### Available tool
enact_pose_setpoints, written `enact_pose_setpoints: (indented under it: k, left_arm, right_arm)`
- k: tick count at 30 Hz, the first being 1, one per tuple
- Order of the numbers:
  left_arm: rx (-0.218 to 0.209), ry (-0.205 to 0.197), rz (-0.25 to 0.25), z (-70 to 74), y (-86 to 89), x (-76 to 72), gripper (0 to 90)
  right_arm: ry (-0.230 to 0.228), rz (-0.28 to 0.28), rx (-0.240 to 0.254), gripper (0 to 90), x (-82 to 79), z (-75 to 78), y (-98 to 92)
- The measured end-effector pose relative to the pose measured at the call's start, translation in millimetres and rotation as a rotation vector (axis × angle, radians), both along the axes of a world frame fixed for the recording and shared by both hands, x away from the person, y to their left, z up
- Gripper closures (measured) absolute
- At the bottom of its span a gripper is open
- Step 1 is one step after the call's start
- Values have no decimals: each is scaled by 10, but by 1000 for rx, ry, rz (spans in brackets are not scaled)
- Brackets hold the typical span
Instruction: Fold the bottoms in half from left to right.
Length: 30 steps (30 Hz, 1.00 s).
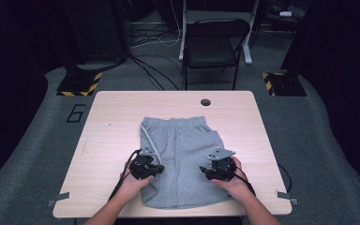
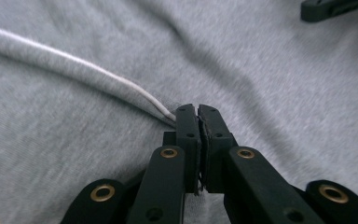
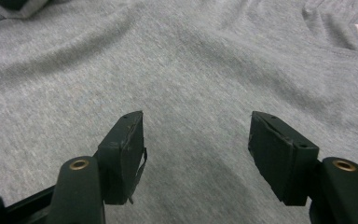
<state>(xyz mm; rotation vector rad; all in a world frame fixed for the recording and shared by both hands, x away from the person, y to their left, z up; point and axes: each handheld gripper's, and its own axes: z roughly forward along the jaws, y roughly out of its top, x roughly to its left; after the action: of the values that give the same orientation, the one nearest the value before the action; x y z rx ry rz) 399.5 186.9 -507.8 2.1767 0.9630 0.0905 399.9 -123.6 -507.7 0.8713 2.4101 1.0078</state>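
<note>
One pair of grey cotton shorts (image 1: 183, 159) lies at the centre of one pale wooden table (image 1: 103, 140). Two black two-jaw grippers work on it: one (image 1: 158, 168) at 8 o'clock, one (image 1: 203, 171) at 4 o'clock. One black folding chair (image 1: 214, 42) stands at 12 o'clock.

grey shorts (image 1: 183, 159) | white side stripe | flat on table, waistband far, left edge folded over

soft matt grey knit cloth shorts (image 1: 183, 159) with a smooth white side stripe (image 2: 74, 65), pale smooth wood-look table (image 1: 108, 136), matt black plastic left gripper (image 2: 196, 111)
</note>
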Motion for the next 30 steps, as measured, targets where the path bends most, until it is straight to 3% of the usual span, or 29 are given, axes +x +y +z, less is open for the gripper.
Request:
enact_pose_setpoints:
  k: [5,8,10,15,17,20,24,25,30]
  left_arm:
    - [-32,-10,16,52,54,-30,781]
    - [-24,-27,25,86,91,-45,688]
    - [3,-60,39,144,150,-85,643]
    - [-7,-53,53,186,224,-160,570]
    - [14,-34,45,179,259,-195,550]
    - [28,-11,49,131,270,-220,562]
    - [28,23,31,118,261,-223,804]
    - [10,34,28,130,248,-230,804]
    - [-43,3,-10,212,137,-267,829]
  right_arm:
    - [-3,3,3,354,2,-1,-11]
    - [2,5,-4,354,-2,5,-23]
    - [-8,13,-5,354,7,4,-27]
    - [-5,14,-6,354,4,5,-24]
    - [5,8,-7,354,-5,7,-22]
    - [5,8,-7,354,-4,5,-22]
    - [6,9,-6,354,-6,3,-19]
    - [7,8,-5,354,-8,3,-16]
    - [-9,14,-6,354,-2,9,-27]
